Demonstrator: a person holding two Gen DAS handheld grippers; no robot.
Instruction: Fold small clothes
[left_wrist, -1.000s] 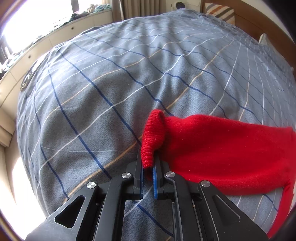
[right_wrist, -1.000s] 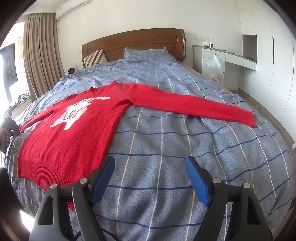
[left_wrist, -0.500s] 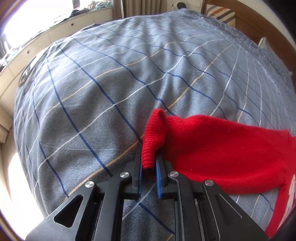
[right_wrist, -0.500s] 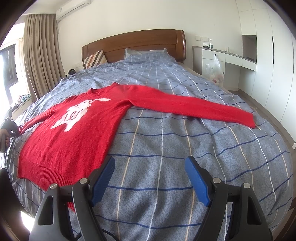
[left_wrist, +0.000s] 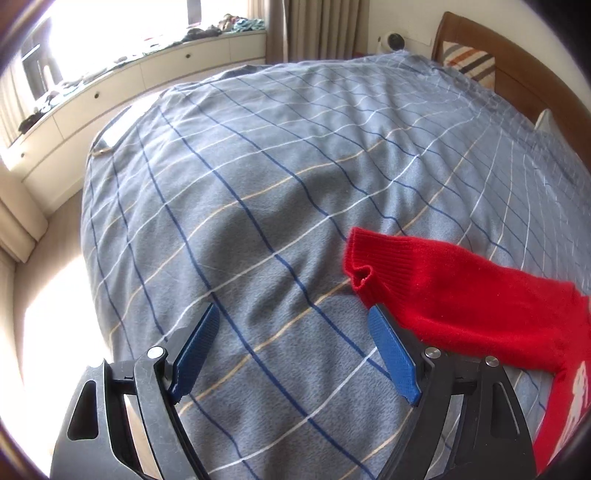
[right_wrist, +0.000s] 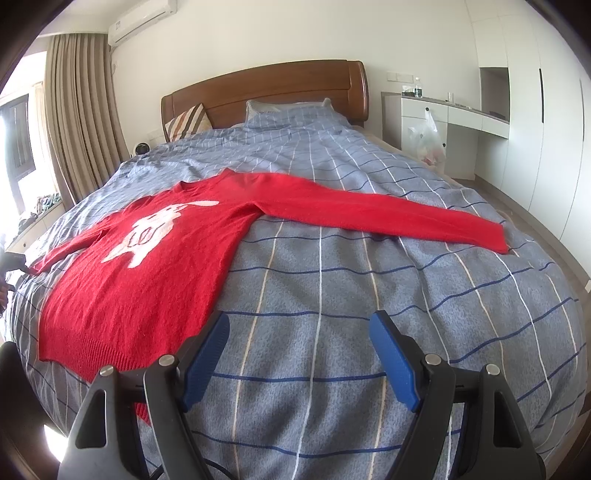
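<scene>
Our left gripper (left_wrist: 293, 325) has just opened wide, dropping the sweater (right_wrist: 147, 266) cuff (left_wrist: 364, 258) at right of frame, sleeve spread; right gripper (right_wrist: 299, 336) gapes empty.

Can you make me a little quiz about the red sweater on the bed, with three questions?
1. True or false: the left gripper is squeezing the cuff of the red knitted sweater.
2. What colour is the picture on the sweater's front?
3. The sweater lies on: A) a wooden floor B) a blue checked bedcover C) a white desk.

Key: 1. False; its jaws have just been opening and nothing is between them. 2. White. 3. B.
</scene>
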